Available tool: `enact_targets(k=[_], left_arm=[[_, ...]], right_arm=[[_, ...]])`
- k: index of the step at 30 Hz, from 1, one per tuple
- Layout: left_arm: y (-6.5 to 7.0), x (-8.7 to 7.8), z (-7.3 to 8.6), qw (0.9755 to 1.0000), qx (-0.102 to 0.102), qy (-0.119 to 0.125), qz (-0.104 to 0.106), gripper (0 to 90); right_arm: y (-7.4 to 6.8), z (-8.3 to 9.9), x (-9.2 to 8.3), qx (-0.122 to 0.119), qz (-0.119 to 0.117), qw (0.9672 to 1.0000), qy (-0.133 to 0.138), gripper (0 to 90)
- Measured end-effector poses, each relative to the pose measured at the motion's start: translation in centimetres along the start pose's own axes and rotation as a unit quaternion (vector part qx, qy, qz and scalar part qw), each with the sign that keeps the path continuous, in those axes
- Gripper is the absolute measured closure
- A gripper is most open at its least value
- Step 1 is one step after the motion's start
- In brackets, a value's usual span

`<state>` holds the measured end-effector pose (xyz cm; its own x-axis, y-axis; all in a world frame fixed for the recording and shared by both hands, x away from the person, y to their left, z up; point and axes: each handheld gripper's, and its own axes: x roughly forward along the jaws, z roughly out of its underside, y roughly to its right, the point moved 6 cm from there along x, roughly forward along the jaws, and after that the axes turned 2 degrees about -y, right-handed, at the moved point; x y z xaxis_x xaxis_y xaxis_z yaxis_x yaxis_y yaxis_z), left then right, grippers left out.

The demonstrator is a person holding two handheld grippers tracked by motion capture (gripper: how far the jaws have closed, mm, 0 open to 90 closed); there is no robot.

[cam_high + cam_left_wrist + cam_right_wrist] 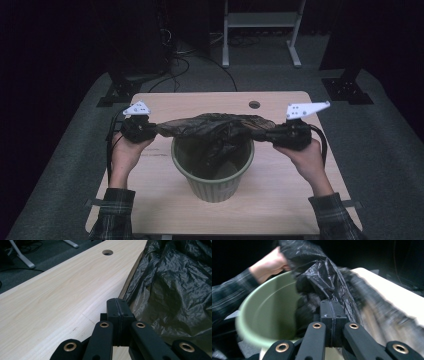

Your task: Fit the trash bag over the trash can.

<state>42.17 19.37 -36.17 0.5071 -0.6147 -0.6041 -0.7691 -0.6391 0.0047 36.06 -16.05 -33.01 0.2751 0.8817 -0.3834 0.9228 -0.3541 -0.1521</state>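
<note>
High view: your left gripper point(150, 127) at 9 o'clock, right gripper point(265, 134) at 3 o'clock, jaws of each clamped on black bag point(212, 125). You stretch bag above green bin point(212, 187) at table point(280, 200) centre, presumably spreading mouth to line bin.

No writing, label, brand mark, number or sign can be read anywhere in these views. The black plastic bag point(215, 127) stretched between the two tools is plain, the green bin point(212, 172) below it bears no mark, and the wooden table point(280, 185) under both carries no lettering.
</note>
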Motion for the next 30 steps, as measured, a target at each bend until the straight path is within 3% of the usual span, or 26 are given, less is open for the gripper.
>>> enact_targets(k=[4, 10, 14, 17, 25, 30], left_arm=[[0.4, 0.0, 0.6, 1.0, 0.003, -0.004, 0.0, 90.0], [0.4, -0.1, 1.5, 1.0, -0.001, -0.006, 0.0, 90.0], [0.3, -0.1, 1.8, 1.0, -0.004, -0.007, 0.0, 90.0], [0.4, 0.0, 1.9, 1.0, -0.005, -0.008, 0.0, 90.0], [0.5, 0.5, 2.1, 0.9999, -0.004, -0.013, 0.005, 90.0], [0.7, 0.6, 2.0, 0.9999, -0.002, -0.011, 0.01, 90.0]], right_arm=[[-2.8, 1.9, -0.9, -0.014, -0.019, 0.9997, -0.008, 90.0], [-5.8, 4.6, -1.5, -0.023, -0.05, 0.9982, -0.023, 90.0], [-7.1, 6.2, -0.8, -0.023, -0.07, 0.9963, -0.045, 90.0], [-8.1, 7.7, 0.7, -0.024, -0.087, 0.9931, -0.075, 90.0], [-8.3, 12.0, 5.0, -0.009, -0.101, 0.9832, -0.152, 90.0], [-8.2, 13.6, 6.6, -0.001, -0.102, 0.9789, -0.177, 90.0]])
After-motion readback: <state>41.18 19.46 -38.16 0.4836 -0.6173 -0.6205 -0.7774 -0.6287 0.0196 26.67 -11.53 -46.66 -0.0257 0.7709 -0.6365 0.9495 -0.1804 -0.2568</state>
